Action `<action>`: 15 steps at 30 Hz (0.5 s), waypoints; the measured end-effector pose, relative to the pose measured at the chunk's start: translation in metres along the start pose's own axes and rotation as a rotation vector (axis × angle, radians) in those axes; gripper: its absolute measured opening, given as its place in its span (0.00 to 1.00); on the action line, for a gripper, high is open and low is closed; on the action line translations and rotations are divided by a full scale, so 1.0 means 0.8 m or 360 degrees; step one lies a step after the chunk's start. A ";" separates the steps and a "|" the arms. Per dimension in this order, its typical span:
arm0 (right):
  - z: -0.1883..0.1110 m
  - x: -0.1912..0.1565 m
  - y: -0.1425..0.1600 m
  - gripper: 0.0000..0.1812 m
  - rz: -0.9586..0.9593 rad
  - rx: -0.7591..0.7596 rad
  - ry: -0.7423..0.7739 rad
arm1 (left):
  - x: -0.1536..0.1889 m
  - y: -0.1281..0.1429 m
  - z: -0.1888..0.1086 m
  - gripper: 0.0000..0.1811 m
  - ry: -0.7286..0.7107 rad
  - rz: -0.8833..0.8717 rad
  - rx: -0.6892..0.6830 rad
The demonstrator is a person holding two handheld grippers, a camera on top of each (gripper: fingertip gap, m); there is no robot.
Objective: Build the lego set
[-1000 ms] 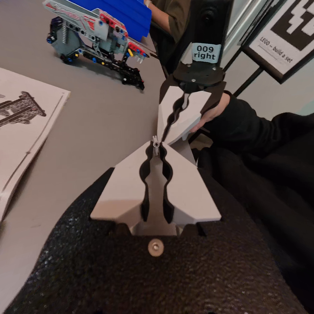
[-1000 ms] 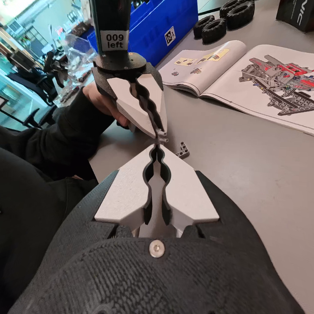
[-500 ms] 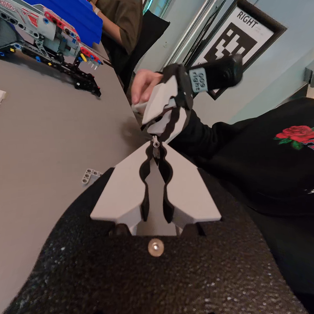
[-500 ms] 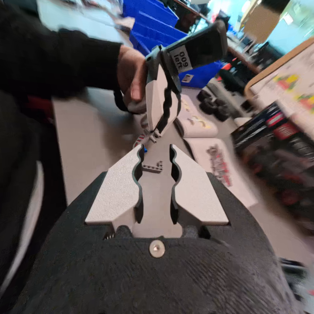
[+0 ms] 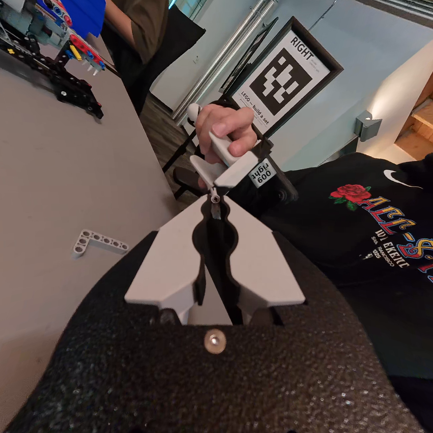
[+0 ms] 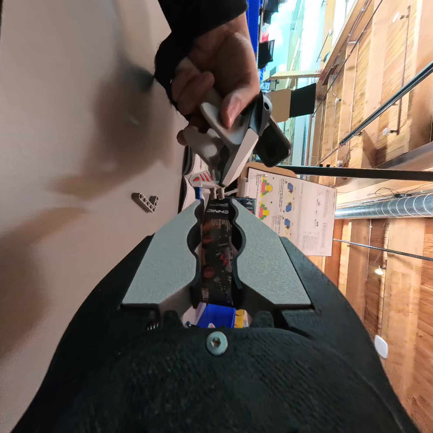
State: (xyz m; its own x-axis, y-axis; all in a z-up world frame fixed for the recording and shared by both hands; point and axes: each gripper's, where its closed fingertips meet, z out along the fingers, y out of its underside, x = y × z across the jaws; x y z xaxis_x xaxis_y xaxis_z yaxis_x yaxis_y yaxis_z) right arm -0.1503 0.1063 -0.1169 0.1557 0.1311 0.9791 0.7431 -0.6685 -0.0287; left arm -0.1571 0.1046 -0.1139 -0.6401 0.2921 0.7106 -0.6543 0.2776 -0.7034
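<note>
My left gripper (image 5: pixel 215 199) is shut on a small grey connector piece (image 5: pixel 214 198), pinched at the very fingertips above the table edge. My right gripper (image 6: pixel 216 204) is open and rolled on its side. Its fingertips sit just short of the same connector piece (image 6: pixel 216 191), which is not between them. In the left wrist view the right gripper (image 5: pixel 212 185) shows tip to tip with mine, held by a hand. In the right wrist view the left gripper (image 6: pixel 230 164) comes in from above. A grey L-shaped beam (image 5: pixel 98 243) lies loose on the table and also shows in the right wrist view (image 6: pixel 146 201).
The part-built red, grey and black lego model (image 5: pixel 46 46) stands at the far left on the grey table (image 5: pixel 58 164), with a blue bin (image 5: pixel 79 16) behind it. A black set box (image 6: pixel 218 246) and a poster (image 6: pixel 293 210) show beyond my right fingers. A person sits close on the right. The grippers are tip to tip, or close to it.
My right gripper has opened from shut and rolled about a quarter turn, staying tip to tip with the left. The left gripper kept its hold on the connector and swung right.
</note>
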 end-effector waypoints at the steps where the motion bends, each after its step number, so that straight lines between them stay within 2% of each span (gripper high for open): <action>1: -0.001 -0.001 -0.002 0.07 0.0015 0.0013 -0.0009 | -0.003 0.000 -0.001 0.03 -0.0022 -0.0001 0.0005; 3: -0.002 -0.002 -0.005 0.01 -0.0007 0.0014 -0.0027 | -0.011 -0.001 -0.002 0.02 -0.0084 -0.0006 0.0008; 6: 0.000 -0.003 -0.007 0.00 -0.0021 -0.0001 -0.0074 | -0.009 -0.001 -0.001 0.03 -0.0075 0.0005 0.0005; 10: 0.001 -0.004 0.006 0.06 -0.0017 -0.0018 -0.0047 | -0.009 -0.008 -0.007 0.03 -0.0067 -0.0017 0.0067; 12: 0.000 0.001 0.016 0.13 0.0005 -0.0018 0.0024 | 0.000 -0.014 -0.009 0.03 0.0012 -0.0041 0.0116; 15: 0.001 0.004 0.014 0.13 -0.0091 0.0005 0.0048 | 0.008 -0.010 -0.003 0.03 0.0090 -0.0064 0.0086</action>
State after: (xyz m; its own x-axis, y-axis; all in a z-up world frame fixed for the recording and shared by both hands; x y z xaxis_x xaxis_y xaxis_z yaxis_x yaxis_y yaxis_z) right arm -0.1408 0.1000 -0.1145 0.0934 0.1472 0.9847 0.7523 -0.6583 0.0271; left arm -0.1550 0.1065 -0.1036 -0.5899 0.3334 0.7354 -0.7010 0.2407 -0.6714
